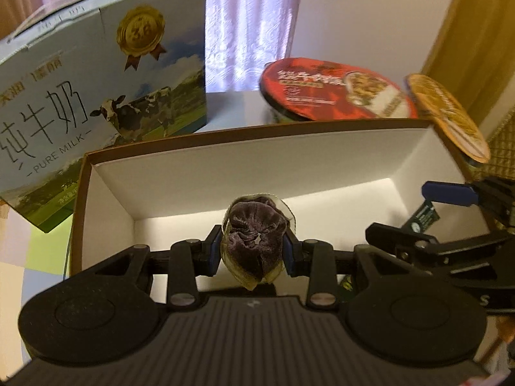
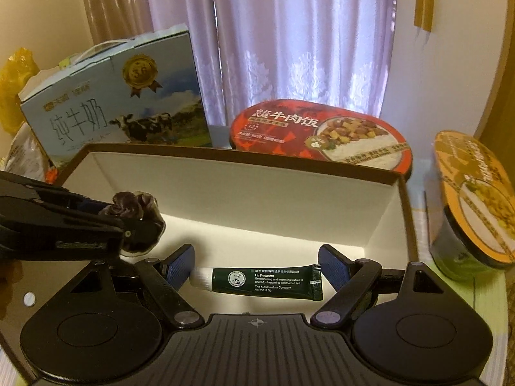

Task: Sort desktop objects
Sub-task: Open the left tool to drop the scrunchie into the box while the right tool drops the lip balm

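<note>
Pinched in our left claw (image 1: 252,254), the dark wrapped snack (image 1: 256,241) hangs over the white box (image 1: 257,160), so we should lower before releasing, clear of the green tube (image 2: 267,281) lying between our spread right claw (image 2: 257,265)

Both cameras sit just behind their own jaws and look forward and slightly down into the open white-lined box (image 1: 244,173), close above its near edge. The left wrist view stands left of the right one: the right gripper (image 1: 434,212) enters at its right edge, while the left gripper (image 2: 128,222) enters the right wrist view from the left. Both views share the box (image 2: 231,186), the milk carton (image 1: 96,96) (image 2: 122,103), 2 meal bowls and the curtain (image 2: 289,38) behind.
</note>
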The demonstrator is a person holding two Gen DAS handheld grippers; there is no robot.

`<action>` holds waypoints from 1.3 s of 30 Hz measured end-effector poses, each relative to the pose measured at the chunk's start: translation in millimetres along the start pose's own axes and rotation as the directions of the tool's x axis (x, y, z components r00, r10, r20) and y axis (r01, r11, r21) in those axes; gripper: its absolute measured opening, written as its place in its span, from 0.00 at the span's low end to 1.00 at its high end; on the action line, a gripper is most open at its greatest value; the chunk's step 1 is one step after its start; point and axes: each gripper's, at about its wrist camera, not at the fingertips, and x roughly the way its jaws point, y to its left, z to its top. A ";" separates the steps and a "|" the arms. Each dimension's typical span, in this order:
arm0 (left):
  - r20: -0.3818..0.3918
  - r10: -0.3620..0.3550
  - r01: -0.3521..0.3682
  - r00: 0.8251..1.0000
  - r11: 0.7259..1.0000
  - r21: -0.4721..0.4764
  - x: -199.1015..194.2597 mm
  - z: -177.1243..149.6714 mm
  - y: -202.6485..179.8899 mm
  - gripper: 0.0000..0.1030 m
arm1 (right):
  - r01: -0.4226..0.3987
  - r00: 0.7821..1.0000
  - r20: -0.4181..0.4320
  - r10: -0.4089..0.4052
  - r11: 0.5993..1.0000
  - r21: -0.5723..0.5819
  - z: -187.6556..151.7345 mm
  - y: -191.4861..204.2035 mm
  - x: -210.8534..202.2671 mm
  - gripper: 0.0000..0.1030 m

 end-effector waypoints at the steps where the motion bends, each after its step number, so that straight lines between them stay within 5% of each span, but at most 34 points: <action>1: -0.006 0.013 -0.013 1.000 1.000 -0.004 5.4 1.9 1.7 0.31 | 0.002 1.000 -0.003 -0.002 1.000 -0.001 1.4 -0.1 3.4 0.78; 8: -0.029 0.070 -0.070 0.997 0.998 0.001 27.4 10.4 9.8 0.38 | 0.001 1.000 -0.019 -0.002 1.000 -0.007 12.2 1.3 20.9 0.78; 16: -0.019 0.100 -0.100 0.995 0.995 0.031 28.9 17.6 11.7 0.66 | 0.002 1.000 -0.029 -0.002 1.000 -0.001 19.0 -1.0 30.3 0.78; 26: -0.033 0.088 -0.087 0.996 0.996 0.030 25.6 15.0 15.0 0.72 | -0.007 1.000 -0.024 0.007 1.000 0.002 22.7 1.3 33.0 0.79; 39: -0.042 0.037 -0.035 0.998 0.998 0.052 2.2 -0.3 12.7 0.85 | -0.013 1.000 -0.019 0.013 0.999 -0.039 10.9 -5.9 -3.0 0.93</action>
